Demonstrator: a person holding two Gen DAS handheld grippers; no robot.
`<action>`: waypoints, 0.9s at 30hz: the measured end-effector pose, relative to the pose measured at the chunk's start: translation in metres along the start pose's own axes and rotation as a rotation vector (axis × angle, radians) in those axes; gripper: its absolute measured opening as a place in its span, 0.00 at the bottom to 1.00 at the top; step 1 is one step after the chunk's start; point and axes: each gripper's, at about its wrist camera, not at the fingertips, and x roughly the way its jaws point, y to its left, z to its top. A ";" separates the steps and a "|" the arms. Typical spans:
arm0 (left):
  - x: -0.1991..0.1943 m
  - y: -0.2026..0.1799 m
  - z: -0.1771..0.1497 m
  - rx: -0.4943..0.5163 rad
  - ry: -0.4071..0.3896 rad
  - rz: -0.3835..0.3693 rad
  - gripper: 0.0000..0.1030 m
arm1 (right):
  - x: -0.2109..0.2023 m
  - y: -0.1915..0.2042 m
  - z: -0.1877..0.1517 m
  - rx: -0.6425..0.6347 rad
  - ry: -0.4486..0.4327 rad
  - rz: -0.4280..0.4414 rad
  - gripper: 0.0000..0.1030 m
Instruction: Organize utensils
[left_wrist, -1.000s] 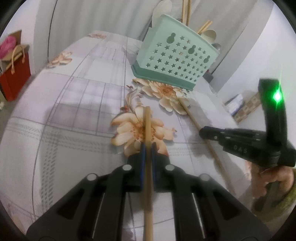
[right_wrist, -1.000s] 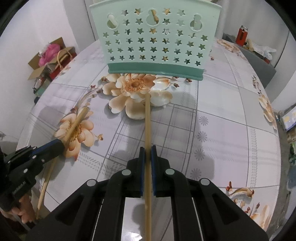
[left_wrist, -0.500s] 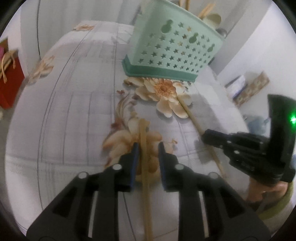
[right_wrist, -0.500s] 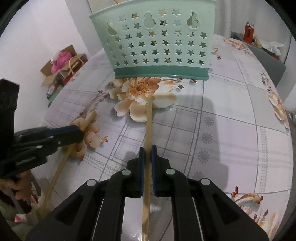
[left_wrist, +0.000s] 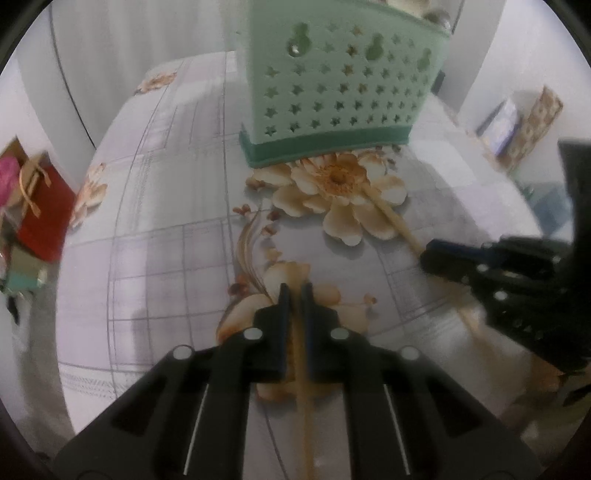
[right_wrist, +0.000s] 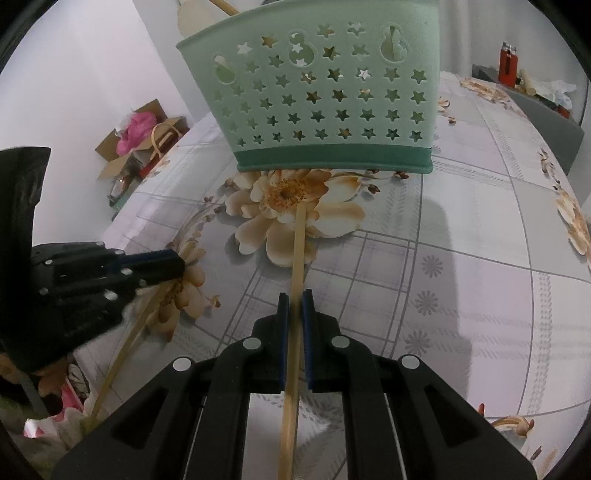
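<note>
Left hand-held gripper (left_wrist: 294, 295) clamps a chopstick (left_wrist: 306, 413) — green basket (left_wrist: 343, 99) ahead.

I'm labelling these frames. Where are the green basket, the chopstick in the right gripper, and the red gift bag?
green basket (right_wrist: 325, 107), right wrist view, on its star-pierced front wall
chopstick (right_wrist: 298, 251), right wrist view, on its shaft ahead of the jaws
red gift bag (left_wrist: 46, 216), left wrist view, on its red side

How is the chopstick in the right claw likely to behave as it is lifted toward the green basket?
The chopstick looks like thin, straight wood, so it is probably stiff and light. The right claw pinches it partway along with a long stretch ahead, so it may pivot or slip between the pads. If dropped on the smooth tablecloth, it could roll.
</note>
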 end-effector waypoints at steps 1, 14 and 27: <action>-0.005 0.003 0.001 -0.010 -0.011 -0.010 0.05 | 0.000 -0.001 0.000 0.001 0.000 0.006 0.08; -0.128 0.006 0.060 -0.064 -0.333 -0.069 0.04 | -0.002 -0.012 -0.005 0.042 -0.028 0.069 0.08; -0.240 -0.040 0.144 0.025 -0.822 -0.095 0.04 | -0.004 -0.020 -0.007 0.078 -0.036 0.109 0.08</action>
